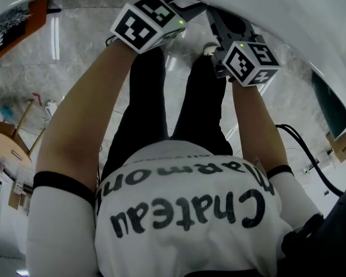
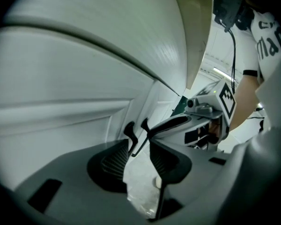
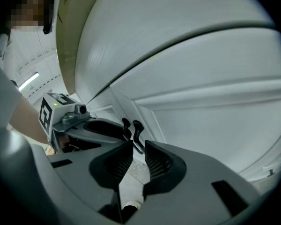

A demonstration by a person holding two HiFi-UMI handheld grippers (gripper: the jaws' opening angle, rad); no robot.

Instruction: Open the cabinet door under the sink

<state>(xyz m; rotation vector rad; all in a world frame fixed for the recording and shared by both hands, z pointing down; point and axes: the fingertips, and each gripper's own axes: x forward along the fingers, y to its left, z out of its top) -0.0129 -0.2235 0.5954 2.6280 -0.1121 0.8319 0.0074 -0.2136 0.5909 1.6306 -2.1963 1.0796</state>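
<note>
Plainly, shirt [image 1: 184, 224] reads "Chateau" (upside down); left gripper [image 2: 139, 145] and right gripper [image 3: 139, 147] gape empty.

Your left gripper [image 2: 139, 149] and right gripper [image 3: 138, 150] sit side by side before the doors [image 2: 61, 125], two handles [image 2: 131, 134] just ahead, sink [image 1: 311, 27] overhanging above.

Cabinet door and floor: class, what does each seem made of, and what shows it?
Cabinet door: likely painted wood or board, smooth white satin finish, moulded panel edges. Floor: probably polished stone or marble-look tile; grey veining, glossy light reflections.
</note>
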